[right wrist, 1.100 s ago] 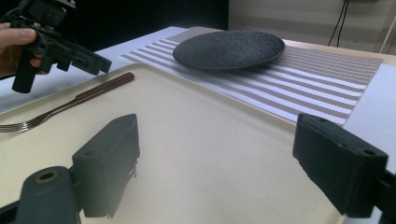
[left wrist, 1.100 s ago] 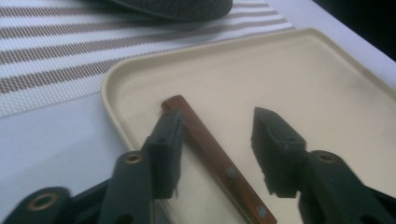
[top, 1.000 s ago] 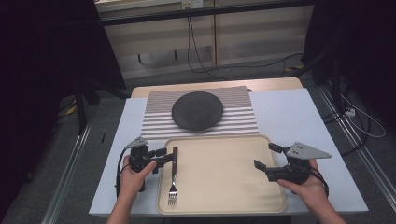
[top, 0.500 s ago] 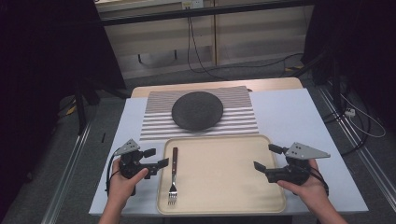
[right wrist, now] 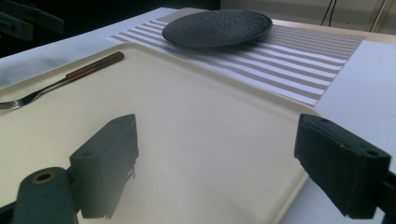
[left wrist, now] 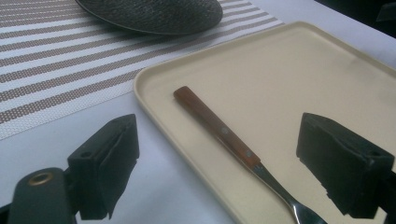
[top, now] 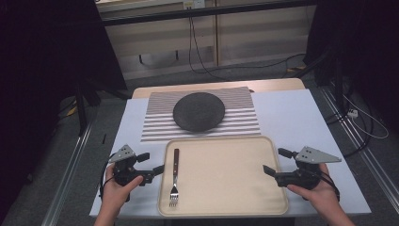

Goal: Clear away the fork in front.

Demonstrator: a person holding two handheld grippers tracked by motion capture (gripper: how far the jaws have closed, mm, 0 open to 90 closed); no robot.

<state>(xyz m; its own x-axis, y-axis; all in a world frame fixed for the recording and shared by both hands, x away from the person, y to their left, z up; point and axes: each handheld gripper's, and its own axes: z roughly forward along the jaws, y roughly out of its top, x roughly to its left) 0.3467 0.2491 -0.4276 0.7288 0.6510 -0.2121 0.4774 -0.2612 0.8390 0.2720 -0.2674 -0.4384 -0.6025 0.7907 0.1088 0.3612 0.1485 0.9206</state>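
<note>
- The fork was seen lying flat in the beige tray, along the tray's left edge, its wooden handle pointed toward the far edge and its tines toward the near edge.
- The left gripper was held just outside the tray's left edge, over the white table cover; its jaws had just been opening and were found wide apart, with nothing clamped between them. In the left gripper view the fork was seen beyond the jaws, untouched.
- The right gripper was held at the tray's right edge, its jaws spread wide and empty, pointed across the bare tray floor.
- A dark round plate was set on a striped placemat beyond the tray's far edge, well apart from both grippers.
</note>
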